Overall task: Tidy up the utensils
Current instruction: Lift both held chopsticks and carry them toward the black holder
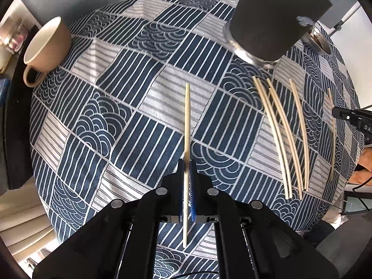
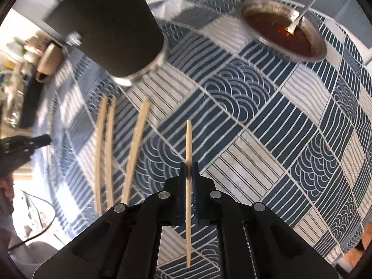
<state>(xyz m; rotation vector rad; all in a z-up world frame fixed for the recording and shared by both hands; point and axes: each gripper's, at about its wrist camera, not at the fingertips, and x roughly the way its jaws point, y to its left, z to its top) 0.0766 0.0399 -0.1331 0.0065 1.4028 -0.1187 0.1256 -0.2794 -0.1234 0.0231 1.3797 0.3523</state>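
Each chopstick [image 1: 187, 125] [image 2: 188, 153] stands pinched between its tongs [image 1: 187, 162] [image 2: 188, 165], tips projecting beyond.

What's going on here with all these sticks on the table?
A person is tidying chopsticks with a handheld gripper in each hand. The left gripper is shut on one chopstick, and the right gripper is shut on another chopstick, both lifted above the tablecloth. More loose chopsticks lie on the cloth near a dark holder. A mug and a bowl of sauce with a spoon sit at the edges.
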